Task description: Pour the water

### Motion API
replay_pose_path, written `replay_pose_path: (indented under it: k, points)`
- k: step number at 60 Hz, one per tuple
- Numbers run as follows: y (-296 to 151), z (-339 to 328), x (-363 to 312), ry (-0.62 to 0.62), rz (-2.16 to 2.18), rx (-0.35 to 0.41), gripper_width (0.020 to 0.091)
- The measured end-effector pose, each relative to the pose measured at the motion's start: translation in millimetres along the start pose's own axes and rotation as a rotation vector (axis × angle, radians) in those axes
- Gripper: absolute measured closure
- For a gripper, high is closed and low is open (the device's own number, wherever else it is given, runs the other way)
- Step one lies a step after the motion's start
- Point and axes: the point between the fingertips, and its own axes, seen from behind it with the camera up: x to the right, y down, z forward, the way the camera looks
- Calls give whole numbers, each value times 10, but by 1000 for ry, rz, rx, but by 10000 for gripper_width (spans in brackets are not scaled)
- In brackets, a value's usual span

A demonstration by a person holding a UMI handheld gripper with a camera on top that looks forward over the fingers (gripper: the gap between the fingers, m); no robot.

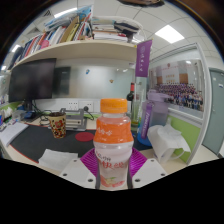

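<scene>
We find the way straight ahead blocked by the orange bottle (114, 142), which stands between our fingers (92, 162). To its left the table (30, 145) lies open up to a patterned cup (57, 126); to its right a white bag (164, 140) crowds the table's edge.

The bottle (113, 145) carries a white and orange label, but its print cannot be read. The purple banner (143, 62) behind the bottle shows no readable words either.
</scene>
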Motion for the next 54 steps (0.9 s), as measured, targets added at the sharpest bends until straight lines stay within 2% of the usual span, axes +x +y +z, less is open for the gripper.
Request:
replay_pose_path:
  k: [8,13,24,33,42,54]
  points:
    - [-57,23,21,17,-26,-43,746]
    - [-294,106,16,38,-89,-34,745]
    - [-614,632,-234,20,-338,-120,747]
    - [-890,1067,-492,6,-678,-158,747]
    - [-1077,1422,-773,-21,-1053,-162,747]
    - [-1128,1712,-1164,-82,-1482,-112,747]
